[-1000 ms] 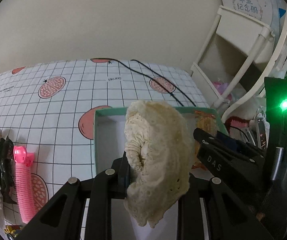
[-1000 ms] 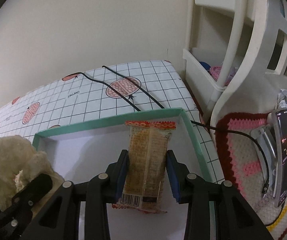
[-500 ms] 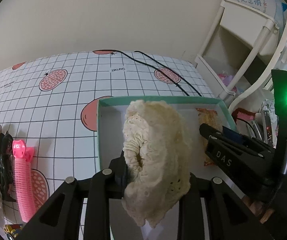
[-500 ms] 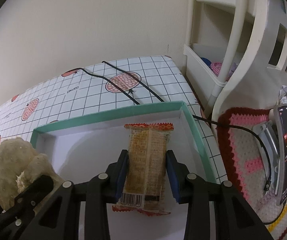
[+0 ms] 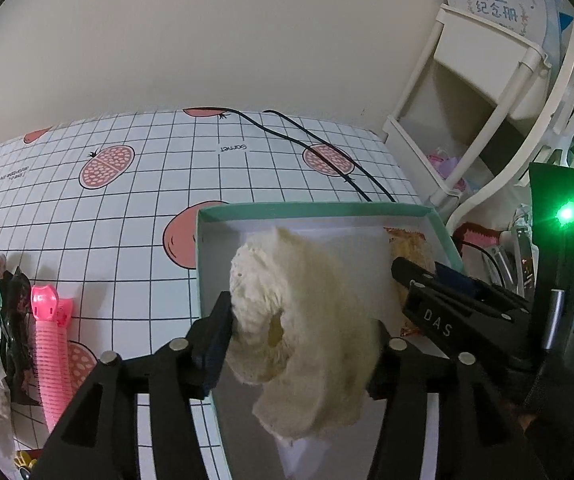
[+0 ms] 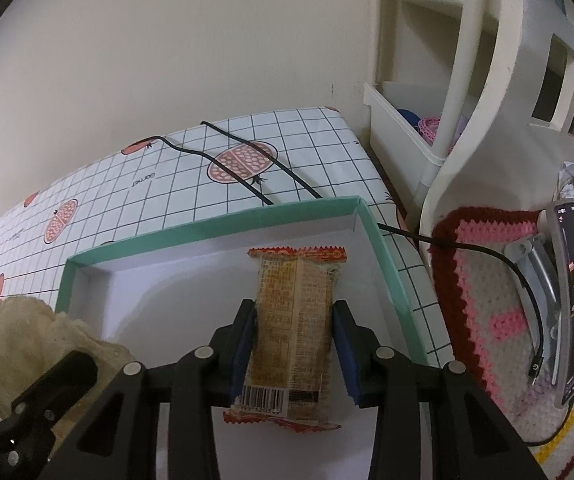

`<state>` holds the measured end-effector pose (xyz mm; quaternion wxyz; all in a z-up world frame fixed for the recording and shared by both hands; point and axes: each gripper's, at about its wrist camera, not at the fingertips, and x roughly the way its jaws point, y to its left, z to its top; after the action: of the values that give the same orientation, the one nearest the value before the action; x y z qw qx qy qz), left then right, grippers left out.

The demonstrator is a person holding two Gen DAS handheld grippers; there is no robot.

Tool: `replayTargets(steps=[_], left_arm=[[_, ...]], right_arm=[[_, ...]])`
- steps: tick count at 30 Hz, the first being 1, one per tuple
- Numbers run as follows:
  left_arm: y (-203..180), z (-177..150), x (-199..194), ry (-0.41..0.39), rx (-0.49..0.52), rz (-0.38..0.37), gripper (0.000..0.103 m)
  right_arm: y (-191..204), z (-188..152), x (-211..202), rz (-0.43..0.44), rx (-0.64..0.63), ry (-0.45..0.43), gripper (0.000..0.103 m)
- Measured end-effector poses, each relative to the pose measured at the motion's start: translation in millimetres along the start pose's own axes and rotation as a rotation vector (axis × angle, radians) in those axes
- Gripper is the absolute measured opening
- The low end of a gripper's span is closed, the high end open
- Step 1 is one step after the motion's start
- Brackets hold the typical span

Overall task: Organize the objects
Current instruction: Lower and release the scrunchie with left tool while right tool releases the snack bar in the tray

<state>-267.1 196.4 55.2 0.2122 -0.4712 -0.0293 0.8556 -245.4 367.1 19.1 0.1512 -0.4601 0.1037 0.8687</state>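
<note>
Two claws work over the box (image 6: 383, 264): left gripper (image 5: 303, 332) clamps the scrunchie (image 5: 307, 344), right gripper (image 6: 293, 344) clamps the snack (image 6: 295, 320), both poised for dropping inside.

Left gripper (image 5: 303, 336): matte black linkage arms with triangular cut-outs, round silver pivot screws at joints, blue pad on left finger (image 5: 217, 354).

Right gripper (image 6: 293, 344): same black frame, silver pivot screws, blue pads on inner faces of both fingers (image 6: 343, 354).

Seen from left wrist camera, right gripper's side carried white "DAS" lettering on black arm, tall black upright behind it with glowing green light and short silver pin. Bit of skin showed at black handle below.
</note>
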Motion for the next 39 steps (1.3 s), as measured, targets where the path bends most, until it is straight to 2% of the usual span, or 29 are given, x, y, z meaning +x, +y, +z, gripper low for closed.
replayTargets(steps=[3,22,25,26,30,32,34,35,36,39], left_arm=[[0,0,-1,0.002,-0.006,-0.003,0.057],[9,20,-32,-0.052,-0.029,-0.026,0.066],[14,21,-30,-0.051,-0.046,-0.006,0.074],[14,21,-30,-0.050,-0.049,0.002,0.077],[18,20,-26,-0.039,-0.048,0.038,0.078],[19,19,-25,-0.039,-0.046,0.052,0.078],[21,17,-22,-0.037,-0.041,0.073,0.083],[22,17,-22,-0.037,-0.041,0.083,0.090],[24,16,-20,-0.037,-0.044,0.099,0.093],[30,15,-17,-0.034,-0.060,0.121,0.093]], right_arm=[[-1,0,0,0.006,0.005,0.003,0.049],[-3,11,-22,0.030,0.020,0.007,0.049],[-2,12,-24,0.037,0.018,0.002,0.059],[-1,12,-25,0.037,0.016,0.001,0.060],[3,12,-25,0.039,0.002,0.002,0.060],[4,11,-25,0.038,0.001,0.002,0.067],[4,11,-24,0.041,0.003,0.003,0.071],[4,11,-24,0.040,0.004,0.001,0.074],[3,11,-24,0.040,0.004,0.000,0.076],[4,10,-24,0.048,0.004,0.002,0.080]])
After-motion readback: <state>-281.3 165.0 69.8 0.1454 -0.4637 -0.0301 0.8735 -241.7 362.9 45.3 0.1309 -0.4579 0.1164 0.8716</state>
